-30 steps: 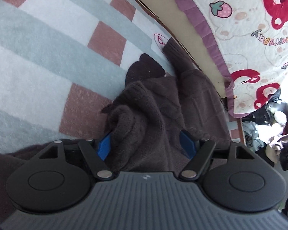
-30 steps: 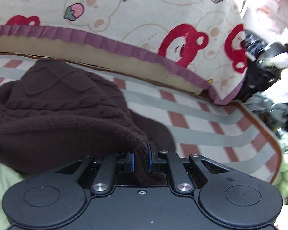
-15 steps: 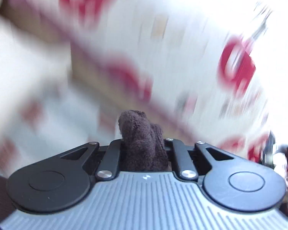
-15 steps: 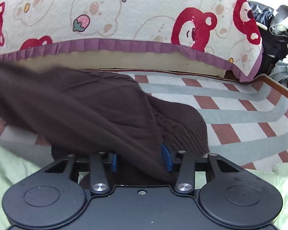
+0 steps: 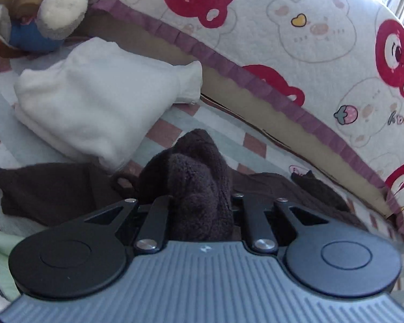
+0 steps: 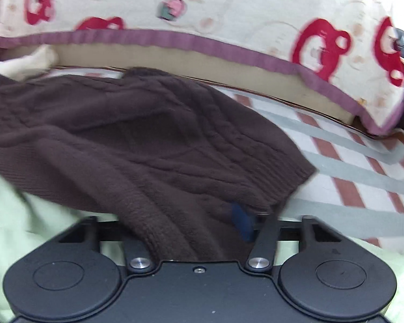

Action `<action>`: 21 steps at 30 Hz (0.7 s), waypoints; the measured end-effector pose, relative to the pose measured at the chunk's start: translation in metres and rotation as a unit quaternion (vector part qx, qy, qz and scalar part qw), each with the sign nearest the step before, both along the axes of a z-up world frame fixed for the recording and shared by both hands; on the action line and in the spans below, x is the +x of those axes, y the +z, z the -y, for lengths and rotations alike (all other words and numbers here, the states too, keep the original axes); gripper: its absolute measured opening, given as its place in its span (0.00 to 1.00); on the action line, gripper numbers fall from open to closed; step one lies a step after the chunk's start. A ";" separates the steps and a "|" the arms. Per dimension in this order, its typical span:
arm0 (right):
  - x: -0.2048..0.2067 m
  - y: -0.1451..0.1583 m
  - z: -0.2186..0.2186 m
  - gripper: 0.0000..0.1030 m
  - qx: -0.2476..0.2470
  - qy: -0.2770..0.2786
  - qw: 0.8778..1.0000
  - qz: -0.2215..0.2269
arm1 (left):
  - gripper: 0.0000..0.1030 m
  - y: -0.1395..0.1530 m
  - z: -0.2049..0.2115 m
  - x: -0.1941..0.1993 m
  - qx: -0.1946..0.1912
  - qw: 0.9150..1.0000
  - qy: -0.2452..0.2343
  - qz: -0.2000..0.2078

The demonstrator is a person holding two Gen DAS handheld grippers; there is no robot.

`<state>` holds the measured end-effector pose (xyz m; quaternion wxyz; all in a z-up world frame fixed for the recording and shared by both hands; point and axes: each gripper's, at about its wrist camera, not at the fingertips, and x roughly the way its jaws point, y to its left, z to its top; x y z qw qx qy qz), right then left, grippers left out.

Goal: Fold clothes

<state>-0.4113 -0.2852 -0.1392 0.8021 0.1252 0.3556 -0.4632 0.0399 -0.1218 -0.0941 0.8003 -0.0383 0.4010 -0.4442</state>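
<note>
the stuffed toy [image 5: 40,13] sits at the far left corner of the bed, and next to it a folded white garment [image 5: 94,102] lies on the striped blanket [image 5: 258,140], just in front of the bear-print quilt [image 5: 296,40]. below the white garment, a flat part of the brown sweater [image 5: 54,188] lies spread on the blanket, its edge close to the white one.

the left gripper [image 5: 202,204] has its fingers drawn narrow, pinching a thick bunch of the sweater that stands up between them. to its right more brown knit trails off toward the quilt's purple hem.

in the right wrist view the sweater [image 6: 137,140] drapes in a wide cable-knit sheet over the blanket and onto the green sheet [image 6: 27,215] nearest the camera. the right gripper [image 6: 202,231] has its fingers set wide, with knit lying loose between them and one blue pad [image 6: 241,223] showing at the cloth's edge; it grips nothing.

judging by this, a fold of the sweater is under way with only the left side holding. to do it well, the pinched bunch should be carried low and level so the layer lands flat, kept off the white garment, and let go only once the edge lines up with the knit beneath. the right gripper would do best to press or catch the ribbed hem so the sheet does not slide on the blanket.
</note>
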 end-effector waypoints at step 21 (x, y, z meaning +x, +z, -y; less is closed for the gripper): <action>-0.073 0.276 0.083 0.07 -0.311 -0.064 0.935 0.157 | 0.13 0.158 0.031 -0.085 -0.132 0.981 -0.020 0.139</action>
